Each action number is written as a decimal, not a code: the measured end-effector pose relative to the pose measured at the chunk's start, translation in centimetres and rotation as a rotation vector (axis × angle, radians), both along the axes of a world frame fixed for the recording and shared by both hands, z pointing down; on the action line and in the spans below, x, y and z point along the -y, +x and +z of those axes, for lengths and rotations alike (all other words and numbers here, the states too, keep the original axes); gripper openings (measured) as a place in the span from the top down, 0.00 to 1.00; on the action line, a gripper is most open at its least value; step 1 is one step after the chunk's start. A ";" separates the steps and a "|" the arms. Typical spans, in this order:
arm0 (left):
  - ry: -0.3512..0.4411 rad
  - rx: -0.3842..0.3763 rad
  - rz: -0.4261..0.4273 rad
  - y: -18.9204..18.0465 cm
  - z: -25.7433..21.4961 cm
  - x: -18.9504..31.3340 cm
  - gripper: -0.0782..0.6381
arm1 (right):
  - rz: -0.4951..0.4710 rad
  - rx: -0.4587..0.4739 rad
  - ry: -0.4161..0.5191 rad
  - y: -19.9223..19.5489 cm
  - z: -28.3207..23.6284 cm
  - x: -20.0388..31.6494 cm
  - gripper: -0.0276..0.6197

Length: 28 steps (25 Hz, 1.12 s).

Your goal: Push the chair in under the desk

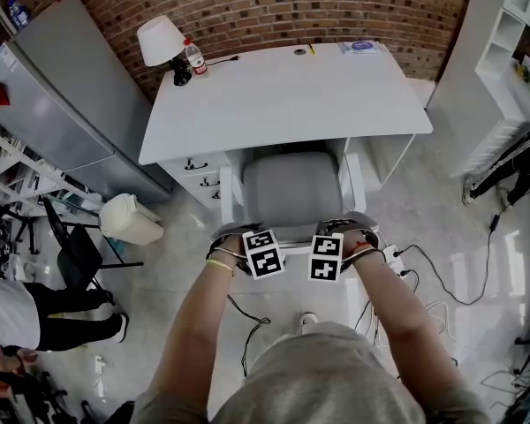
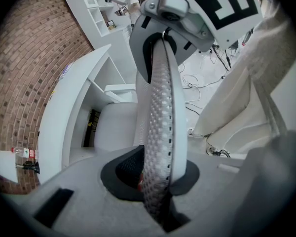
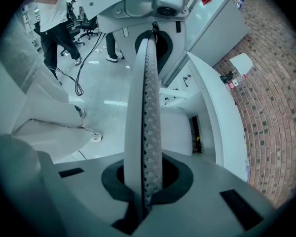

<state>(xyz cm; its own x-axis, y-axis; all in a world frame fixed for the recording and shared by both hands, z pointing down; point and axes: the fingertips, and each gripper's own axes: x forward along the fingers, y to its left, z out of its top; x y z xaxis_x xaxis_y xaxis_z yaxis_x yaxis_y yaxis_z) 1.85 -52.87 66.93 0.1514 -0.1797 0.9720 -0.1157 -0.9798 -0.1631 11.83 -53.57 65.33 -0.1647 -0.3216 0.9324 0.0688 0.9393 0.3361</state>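
Observation:
A chair with a grey seat (image 1: 291,188) and white frame stands partly under the white desk (image 1: 283,95). Both grippers point down onto the top edge of its mesh backrest. My left gripper (image 1: 231,237) is shut on the backrest's left part and my right gripper (image 1: 353,232) on its right part. In the left gripper view the backrest (image 2: 160,127) runs edge-on between the jaws of the left gripper (image 2: 155,194), with the seat (image 2: 116,127) and desk (image 2: 64,117) beyond. The right gripper view shows the backrest (image 3: 145,132) clamped in the right gripper (image 3: 145,194).
A lamp (image 1: 159,38) and a bottle (image 1: 194,57) stand at the desk's far left corner. Drawers (image 1: 199,179) sit under the desk's left side. A white bin (image 1: 128,217), a black chair (image 1: 79,250) and a grey cabinet (image 1: 62,95) stand left. Cables (image 1: 428,276) lie on the floor at right.

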 end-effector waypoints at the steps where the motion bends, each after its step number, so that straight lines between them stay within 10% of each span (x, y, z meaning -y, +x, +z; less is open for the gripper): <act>1: 0.000 0.000 0.000 0.0 0.0 0.0 0.80 | 0.000 0.000 0.001 0.0 0.0 0.0 0.94; 28: 0.059 0.006 -0.008 0.1 0.1 0.6 0.77 | -0.019 -0.010 0.015 0.4 0.5 -0.1 0.91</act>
<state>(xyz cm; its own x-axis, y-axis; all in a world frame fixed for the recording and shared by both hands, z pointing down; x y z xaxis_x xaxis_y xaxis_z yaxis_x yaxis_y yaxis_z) 1.97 -53.45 67.02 0.1441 -0.2383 0.9605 -0.1227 -0.9674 -0.2216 12.19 -53.44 65.78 -0.1612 -0.3322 0.9293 0.0899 0.9328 0.3490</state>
